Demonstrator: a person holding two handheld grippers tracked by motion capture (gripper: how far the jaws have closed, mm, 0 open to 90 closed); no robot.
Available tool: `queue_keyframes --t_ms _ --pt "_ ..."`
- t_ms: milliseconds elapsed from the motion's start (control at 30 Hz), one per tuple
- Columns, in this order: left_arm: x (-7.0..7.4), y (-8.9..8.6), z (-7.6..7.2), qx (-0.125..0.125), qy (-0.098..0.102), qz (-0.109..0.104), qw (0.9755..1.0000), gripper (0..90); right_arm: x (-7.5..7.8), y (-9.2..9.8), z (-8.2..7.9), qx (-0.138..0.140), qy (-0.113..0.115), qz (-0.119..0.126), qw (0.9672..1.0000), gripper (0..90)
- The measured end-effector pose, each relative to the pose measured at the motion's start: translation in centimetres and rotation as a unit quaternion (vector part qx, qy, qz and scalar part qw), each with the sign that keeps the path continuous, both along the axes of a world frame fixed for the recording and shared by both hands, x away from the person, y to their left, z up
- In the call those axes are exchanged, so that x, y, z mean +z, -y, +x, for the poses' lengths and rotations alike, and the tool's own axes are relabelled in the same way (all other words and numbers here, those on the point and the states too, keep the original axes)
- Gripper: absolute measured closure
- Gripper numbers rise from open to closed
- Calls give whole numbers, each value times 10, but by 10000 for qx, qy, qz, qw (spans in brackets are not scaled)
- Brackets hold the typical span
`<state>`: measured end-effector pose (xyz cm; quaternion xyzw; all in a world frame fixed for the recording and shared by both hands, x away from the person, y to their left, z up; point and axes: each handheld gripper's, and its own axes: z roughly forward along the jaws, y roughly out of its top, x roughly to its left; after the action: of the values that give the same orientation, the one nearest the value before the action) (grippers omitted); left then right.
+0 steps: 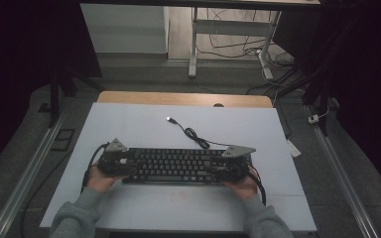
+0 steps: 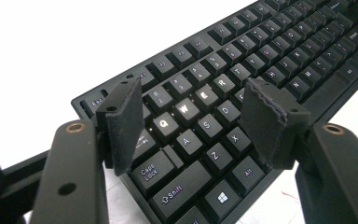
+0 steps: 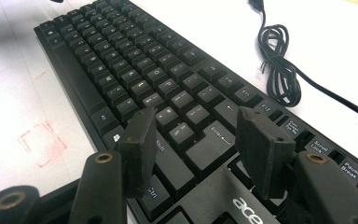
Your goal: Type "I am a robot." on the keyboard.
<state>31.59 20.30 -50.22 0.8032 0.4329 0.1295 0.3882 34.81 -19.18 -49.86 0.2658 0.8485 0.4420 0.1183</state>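
Item 1, white table top (image 1: 144, 129): it is carrying everything, with a faint red square mark (image 3: 42, 142) showing on it near the keyboard's front edge.

Item 2, black keyboard (image 1: 176, 165): it is lying flat across the near middle of the table top, between my two hands, long side facing me.

Item 3, keyboard cable (image 3: 279, 65): it is trailing off the far edge in a loose coil, ending in a plug (image 1: 169, 119) farther back.

Item 4, my left gripper (image 2: 191, 121): I am holding it over the keyboard's left end, jaws spread wide, the Q, W, A and S keys sitting in the gap beneath; the pads seem to be clear of the keys, though I cannot be sure.

Item 5, my right gripper (image 3: 193, 140): I am hovering it over the right end, jaws standing apart and pinching nothing, the Enter key lying between them.
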Motion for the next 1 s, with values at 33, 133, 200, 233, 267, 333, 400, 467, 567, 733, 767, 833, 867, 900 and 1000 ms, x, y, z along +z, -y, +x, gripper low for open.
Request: queue_keyframes --t_ms 33,133,200,233,267,333,400,467,567,733,767,833,867,900,1000 --pt "0 0 0 3 7 1 10000 387 0 0 0 -1 9 4 10000 488" --pt "1 0 0 23 33 -16 10000 388 0 0 0 5 9 -12 10000 488" --pt "1 0 -1 39 60 -24 10000 388 0 -1 0 8 16 -19 10000 489" --pt "2 0 -1 41 67 -28 10000 388 0 -1 0 15 12 -19 10000 488" --pt "2 0 -1 50 78 -36 10000 388 0 -1 0 15 12 -25 10000 488" --pt "2 0 -1 57 95 -56 9999 388 0 -1 0 21 14 -30 10000 488" --pt "3 0 -1 66 115 -68 9999 389 0 -2 0 23 17 -44 10000 488" --pt "5 1 -3 84 190 -65 9998 391 0 -2 0 26 18 -54 10000 488" --pt "10 5 -5 40 288 -117 9995 397 0 -2 0 28 29 -57 10000 488" --pt "15 10 -8 -69 371 -161 9992 426 -1 -2 0 36 36 -57 10000 488" --pt "15 11 -8 -92 369 -169 9991 438 -1 -3 0 27 45 -70 10000 488" --pt "15 12 -9 -144 353 -182 9991 487 -1 -3 0 30 45 -72 10000 488" --pt "15 12 -9 -172 341 -190 9991 514 -1 -3 0 29 46 -73 10000 488" --pt "15 13 -9 -201 332 -196 9991 550 -1 -3 0 29 46 -74 10000 488" --pt "14 15 -9 -285 293 -206 9989 655 -1 -3 0 27 37 -82 10000 488"
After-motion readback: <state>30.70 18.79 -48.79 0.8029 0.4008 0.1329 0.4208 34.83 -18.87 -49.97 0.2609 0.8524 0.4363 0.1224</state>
